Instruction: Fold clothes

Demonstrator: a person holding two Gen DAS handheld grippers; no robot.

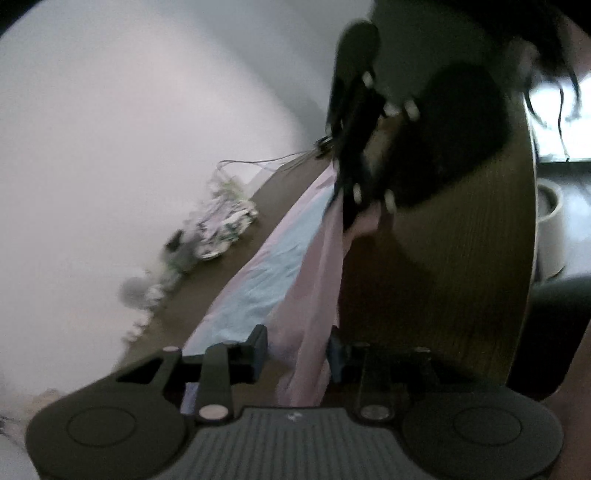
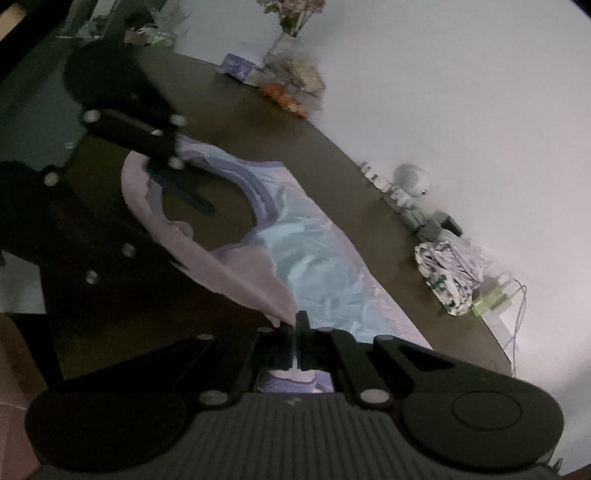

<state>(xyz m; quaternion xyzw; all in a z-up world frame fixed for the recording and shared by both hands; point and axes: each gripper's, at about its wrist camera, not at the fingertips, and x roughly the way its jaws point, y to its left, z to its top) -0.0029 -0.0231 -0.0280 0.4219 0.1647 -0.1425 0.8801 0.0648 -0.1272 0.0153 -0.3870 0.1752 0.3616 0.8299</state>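
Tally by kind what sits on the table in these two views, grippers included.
Garment being folded: 1, the pink and blue garment
Hand-held grippers: 2, the right hand-held gripper and the left hand-held gripper
Crumpled patterned cloth: 1, the patterned cloth
Vase of flowers: 1, the vase
Bag of orange items: 1, the bag
Total: 6

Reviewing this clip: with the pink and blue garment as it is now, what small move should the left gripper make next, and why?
Probably close the left gripper on the pink fold lying between its fingers. The right gripper is already shut on the garment, lifting an edge off the table, while the left one stands open with cloth between its fingers, unpinched. Both edges need holding before the fold is carried over.
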